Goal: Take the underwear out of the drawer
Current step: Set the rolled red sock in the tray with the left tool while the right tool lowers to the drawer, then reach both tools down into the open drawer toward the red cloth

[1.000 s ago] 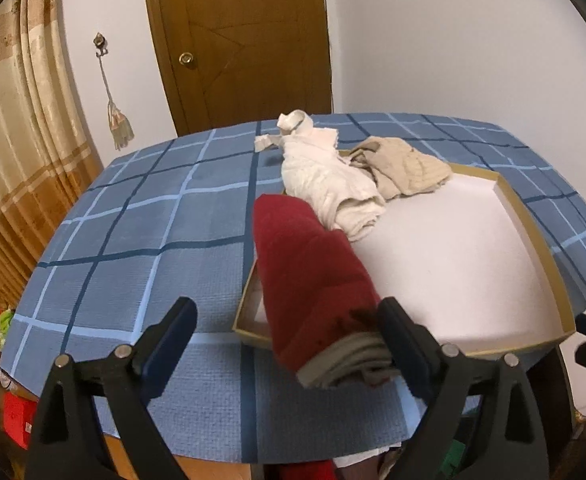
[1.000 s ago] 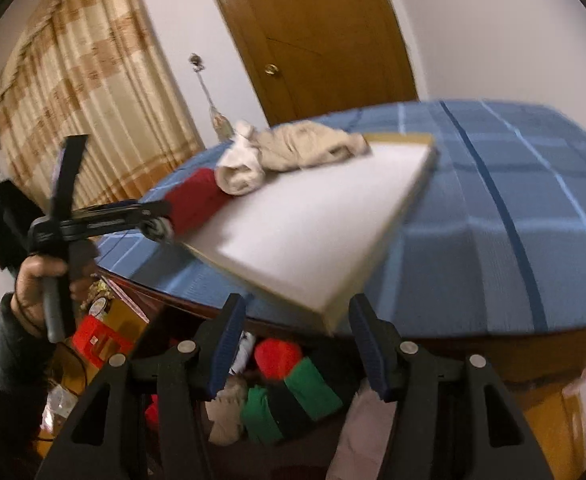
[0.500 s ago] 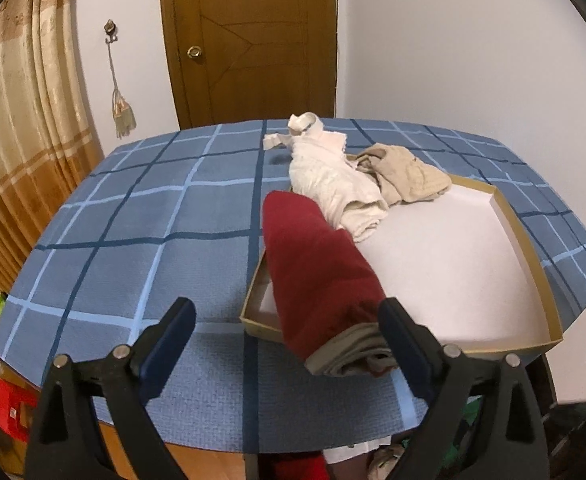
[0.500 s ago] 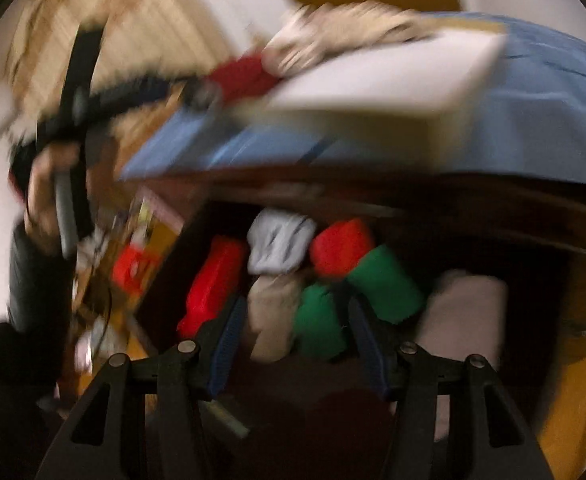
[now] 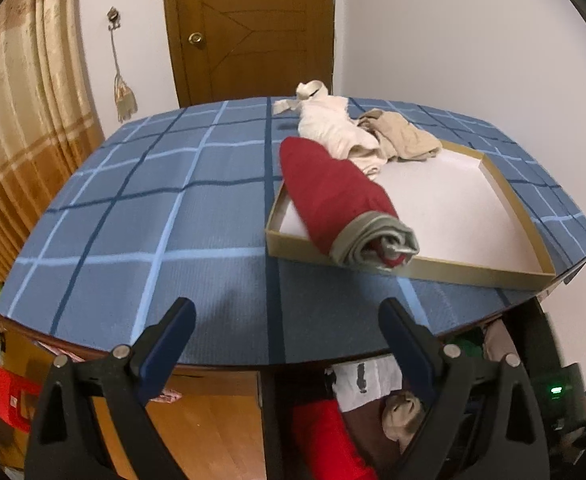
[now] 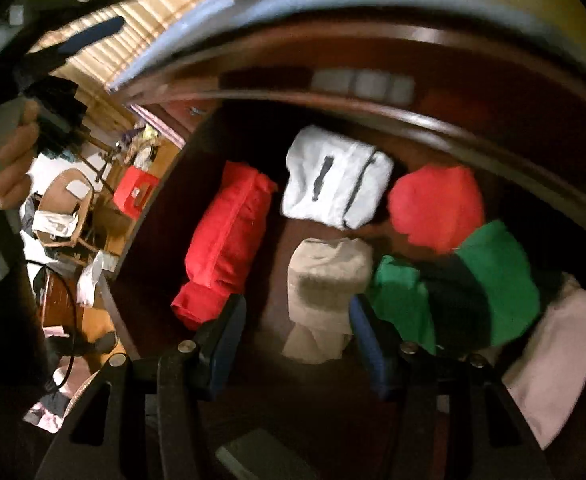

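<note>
Left tool (image 5: 287,322): released, nothing between its jaws; it hangs over the near edge of the surface (image 5: 141,216), well short of the shallow box (image 5: 505,200).
Right tool (image 6: 297,322): jaws parted, not pressing on anything; it points down into the open drawer (image 6: 161,248), with the beige roll (image 6: 325,284) showing in the gap between the jaws. Whether the pads touch it I cannot tell, the view is blurred.
Underwear in the drawer: rolled pieces packed close. Taking the beige roll as the mark: a long red roll (image 6: 225,240) lies to its left, a white folded piece (image 6: 337,178) behind it, a green and dark piece (image 6: 465,288) to its right, a round red roll (image 6: 437,204) behind that, and a pale pink piece (image 6: 553,356) farthest right.
Underwear already out: a dark red roll (image 5: 333,196) with a grey band lies across the box's near rim; a cream piece (image 5: 333,128) and a tan piece (image 5: 401,138) lie at the box's far corner.
In the way: the surface's dark front edge (image 6: 413,108) overhangs the back of the drawer, above the white piece.
Open room: the blue checked cloth left of the box is bare to its edges; most of the box floor is uncovered.
Around: a wooden door (image 5: 249,28) and striped curtain (image 5: 17,120) beyond the surface; a red crate (image 6: 135,192) on the floor left of the drawer.
</note>
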The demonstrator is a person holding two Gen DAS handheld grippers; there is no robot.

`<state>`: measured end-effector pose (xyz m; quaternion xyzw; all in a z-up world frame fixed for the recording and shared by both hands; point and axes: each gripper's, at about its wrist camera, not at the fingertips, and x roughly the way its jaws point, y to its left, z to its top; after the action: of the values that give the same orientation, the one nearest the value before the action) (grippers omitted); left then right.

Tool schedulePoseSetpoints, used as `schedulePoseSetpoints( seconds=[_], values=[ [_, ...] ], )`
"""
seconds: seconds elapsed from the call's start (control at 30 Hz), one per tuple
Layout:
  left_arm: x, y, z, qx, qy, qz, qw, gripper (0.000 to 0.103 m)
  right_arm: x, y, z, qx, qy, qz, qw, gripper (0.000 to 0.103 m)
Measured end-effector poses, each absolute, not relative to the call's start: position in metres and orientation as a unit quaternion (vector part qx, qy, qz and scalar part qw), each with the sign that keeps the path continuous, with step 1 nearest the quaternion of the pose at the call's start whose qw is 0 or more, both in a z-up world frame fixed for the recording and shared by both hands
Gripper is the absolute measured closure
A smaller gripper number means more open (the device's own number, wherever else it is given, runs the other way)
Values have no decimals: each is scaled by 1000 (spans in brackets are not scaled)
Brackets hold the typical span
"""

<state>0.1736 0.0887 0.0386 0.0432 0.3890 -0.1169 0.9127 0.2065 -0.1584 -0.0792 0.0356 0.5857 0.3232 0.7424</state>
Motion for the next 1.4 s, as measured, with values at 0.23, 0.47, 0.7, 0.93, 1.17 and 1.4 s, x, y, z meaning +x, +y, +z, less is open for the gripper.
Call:
schedulePoseSetpoints(
  seconds=[0.23,0.47,0.7,0.93,1.17,1.4],
  values=[
    [155,94,13,30,417,-120,901,9,223,-137,-108,11,622,295,725,46],
    [149,72,-39,37,486,-134,863,9,233,-132,-125,2,647,288,706,66],
    [147,59,-49,75,497,-146,852,9,237,-146,-130,41,645,306,699,69],
    [141,72,-61,74,534,-120,834,9,228,-155,-113,87,628,316,705,67],
    [139,52,-74,118,563,-96,812,11,221,-152,-93,77,599,314,733,65],
    [142,57,-60,78,571,-94,812,11,225,-181,-90,73,607,264,746,52]
  ],
)
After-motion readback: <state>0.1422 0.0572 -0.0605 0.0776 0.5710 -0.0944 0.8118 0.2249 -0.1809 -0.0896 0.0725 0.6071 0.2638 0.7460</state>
